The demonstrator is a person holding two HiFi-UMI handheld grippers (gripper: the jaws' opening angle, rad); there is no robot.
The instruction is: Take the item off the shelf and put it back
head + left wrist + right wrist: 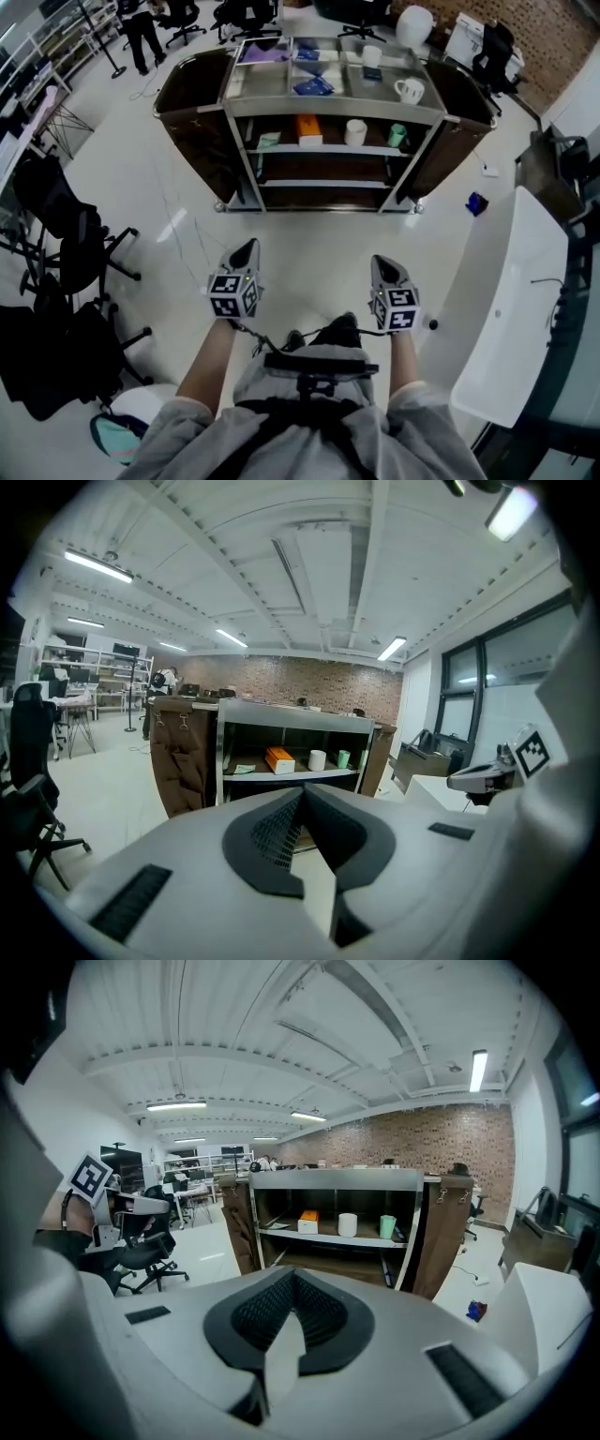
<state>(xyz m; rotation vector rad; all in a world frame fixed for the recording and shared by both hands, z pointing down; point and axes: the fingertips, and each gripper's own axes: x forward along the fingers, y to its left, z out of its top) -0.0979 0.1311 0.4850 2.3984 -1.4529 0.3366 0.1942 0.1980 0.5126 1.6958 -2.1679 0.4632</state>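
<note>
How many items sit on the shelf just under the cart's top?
4, left to right: a flat pale-green item, an orange box, a white roll, a green cup. More may be hidden at the back.

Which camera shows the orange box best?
The left gripper view: the orange box looks biggest there, seen side-on. The head view shows the box from above; in the right gripper view the box is smaller.

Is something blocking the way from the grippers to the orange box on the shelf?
Nothing visible does. Only floor lies between the left gripper, the right gripper and the shelf, whose front is open at the orange box.
</note>
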